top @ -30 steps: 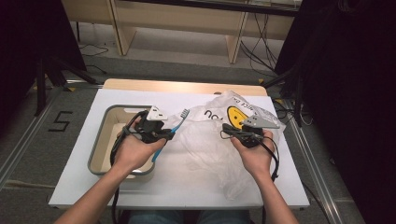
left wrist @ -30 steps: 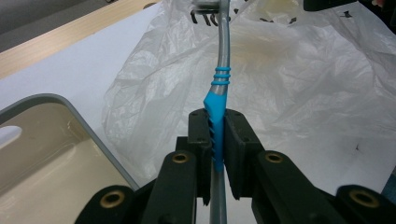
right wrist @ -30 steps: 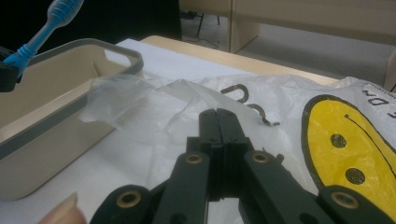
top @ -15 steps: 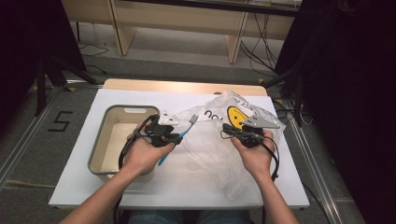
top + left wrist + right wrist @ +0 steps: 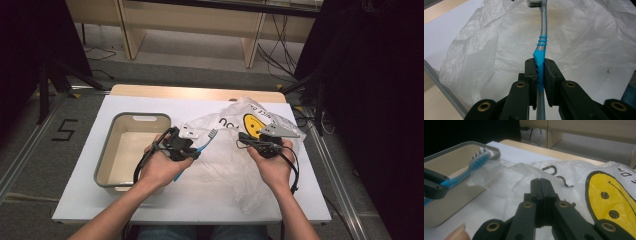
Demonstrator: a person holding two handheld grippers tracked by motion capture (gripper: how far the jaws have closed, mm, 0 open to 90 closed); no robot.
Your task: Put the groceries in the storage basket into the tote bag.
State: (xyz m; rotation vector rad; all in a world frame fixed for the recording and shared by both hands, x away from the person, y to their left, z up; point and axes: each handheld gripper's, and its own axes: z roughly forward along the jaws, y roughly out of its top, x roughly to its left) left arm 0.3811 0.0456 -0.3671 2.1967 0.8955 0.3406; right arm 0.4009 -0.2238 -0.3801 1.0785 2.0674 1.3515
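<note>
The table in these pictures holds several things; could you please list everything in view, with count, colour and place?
Blue and grey plastic toothbrush: one, clamped in the left gripper, bristle head toward the bag's opening.
Thin white plastic bag with a yellow smiley face: one, crumpled on the right half of the table, an edge pinched by the right gripper.
Grey-rimmed beige plastic tub: one, left side of the table, nothing seen in it.
White table top: one, with a pale wooden edge at the far side.
Left gripper: black jaws shut on the toothbrush handle.
Right gripper: black jaws shut on bag film.
Person's hands: two, entering from the bottom of the high view.
</note>
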